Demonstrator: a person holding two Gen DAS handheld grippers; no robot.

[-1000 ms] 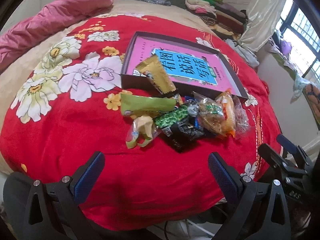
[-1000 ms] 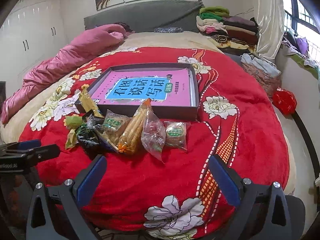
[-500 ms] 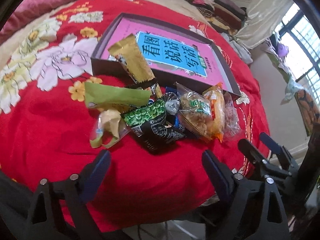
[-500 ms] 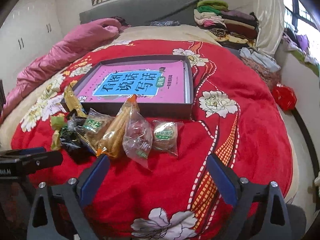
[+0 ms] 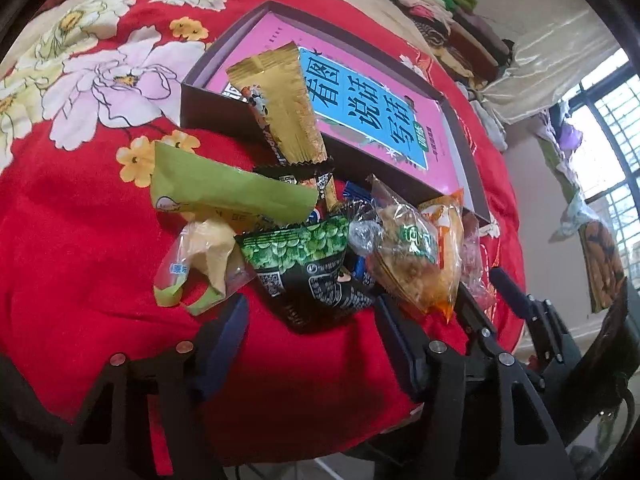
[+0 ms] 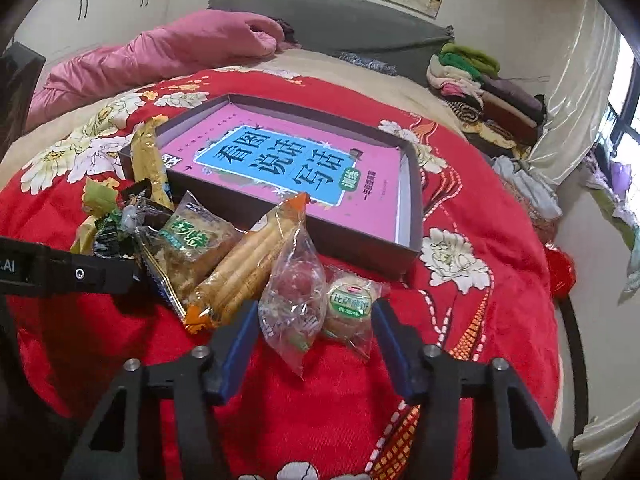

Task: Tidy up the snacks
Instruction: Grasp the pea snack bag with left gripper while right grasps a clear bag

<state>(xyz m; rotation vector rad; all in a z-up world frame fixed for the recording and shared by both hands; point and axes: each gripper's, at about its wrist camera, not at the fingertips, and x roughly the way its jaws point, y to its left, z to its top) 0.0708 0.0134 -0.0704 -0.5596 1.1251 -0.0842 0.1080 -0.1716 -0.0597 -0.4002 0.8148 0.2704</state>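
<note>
Both grippers have dropped closer to the snack pile, jaws closing.

Left wrist view: the left gripper (image 5: 310,314) sits nearer than a second ago, its jaws narrowing around the green-pea packet (image 5: 308,258) without pressing it; the gold wrapper (image 5: 280,108) leans on the wall of the shallow box (image 5: 208,110), which holds a pink book (image 5: 360,100).
Right wrist view: the right gripper (image 6: 314,322) has closed in, jaws narrowing beside a clear candy bag (image 6: 294,304) and a round pastry (image 6: 350,302), neither gripped; the snacks lie on the red blanket (image 6: 340,408).
</note>
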